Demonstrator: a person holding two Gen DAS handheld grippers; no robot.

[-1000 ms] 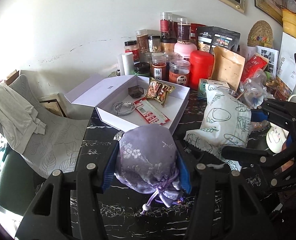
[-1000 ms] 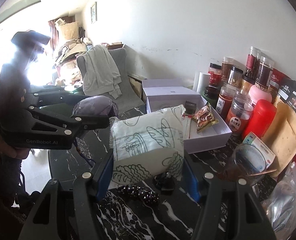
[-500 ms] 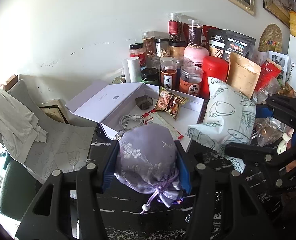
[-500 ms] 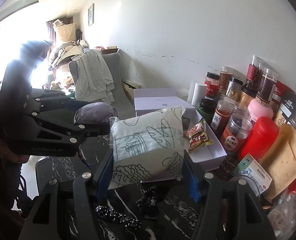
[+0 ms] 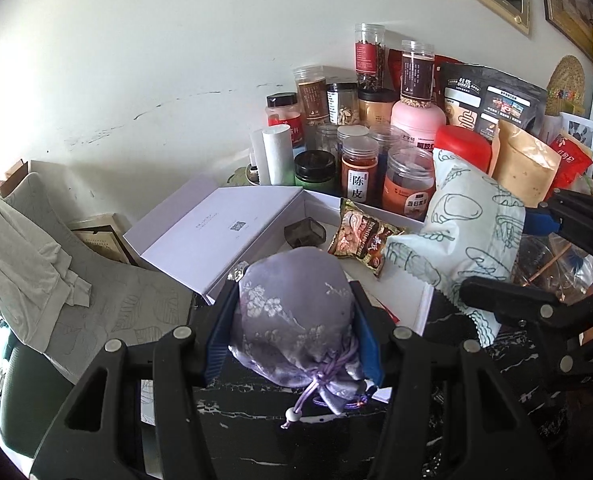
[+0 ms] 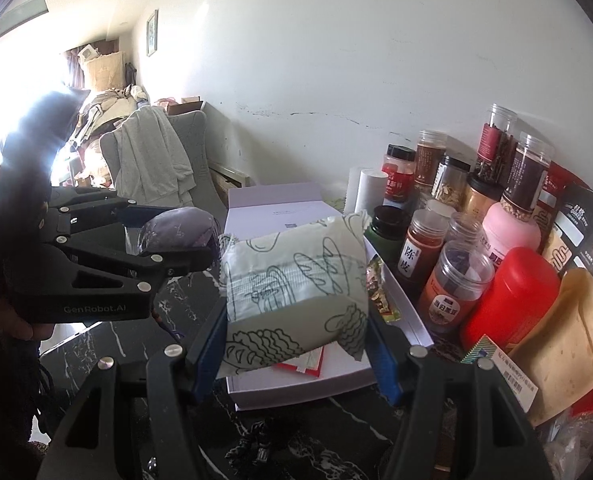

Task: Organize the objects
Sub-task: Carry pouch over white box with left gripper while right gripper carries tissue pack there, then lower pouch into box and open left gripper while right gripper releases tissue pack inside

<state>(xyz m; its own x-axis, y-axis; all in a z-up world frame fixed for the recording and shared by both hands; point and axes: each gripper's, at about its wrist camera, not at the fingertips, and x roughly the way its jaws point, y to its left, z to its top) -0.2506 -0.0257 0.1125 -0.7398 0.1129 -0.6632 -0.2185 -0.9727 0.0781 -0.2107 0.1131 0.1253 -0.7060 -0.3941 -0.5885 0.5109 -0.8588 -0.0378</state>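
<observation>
My left gripper (image 5: 294, 316) is shut on a purple drawstring pouch (image 5: 296, 320) and holds it above the near edge of an open white box (image 5: 424, 308). My right gripper (image 6: 296, 320) is shut on a pale green printed packet (image 6: 296, 280), held over the same box (image 6: 412, 320). The packet also shows in the left wrist view (image 5: 464, 240), and the pouch in the right wrist view (image 6: 176, 228). In the box lie a snack packet (image 5: 360, 236), a small dark case (image 5: 304, 232) and a red card (image 6: 300, 368).
Several jars and bottles (image 5: 360, 168) stand behind the box against the wall, with a red canister (image 6: 512, 296) and kraft bag (image 6: 572, 344) to the right. A black marble table (image 5: 256, 420) lies below. A grey chair with cloth (image 5: 28, 256) stands at left.
Both grippers have moved forward with their loads, from the table's near side to over the white box. The box and jars look closer.
</observation>
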